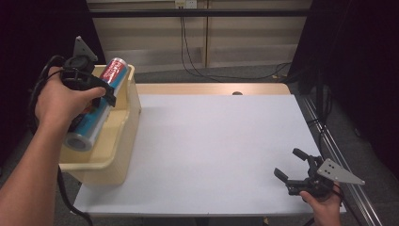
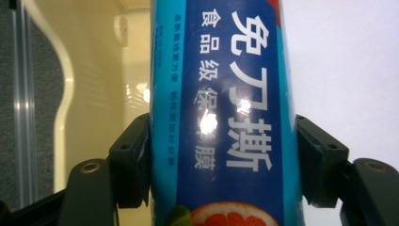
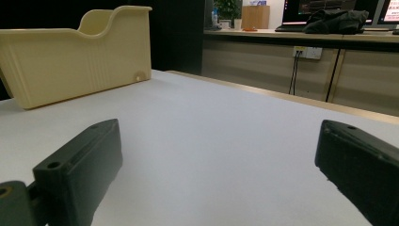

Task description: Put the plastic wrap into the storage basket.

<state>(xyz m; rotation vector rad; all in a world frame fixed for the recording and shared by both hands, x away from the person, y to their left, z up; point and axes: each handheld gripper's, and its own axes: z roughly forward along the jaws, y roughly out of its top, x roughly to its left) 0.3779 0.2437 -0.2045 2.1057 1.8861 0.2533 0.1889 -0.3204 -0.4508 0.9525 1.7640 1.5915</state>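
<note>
White table [image 1: 211,150] spans most of the high view; cream plastic bin [image 1: 120,136] sits at its left edge; my left gripper [image 1: 101,89] is clamped on the blue cling-film roll [image 1: 96,110], pads pressing both sides mid-length, roll tilted lengthwise above the bin's opening, red end up and away from me; my right gripper [image 1: 294,165] rests low at the table's near right corner, jaws wide apart, nothing between them

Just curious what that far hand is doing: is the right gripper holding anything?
No, the right gripper has its jaws spread wide over the bare white table, with nothing between them.
</note>
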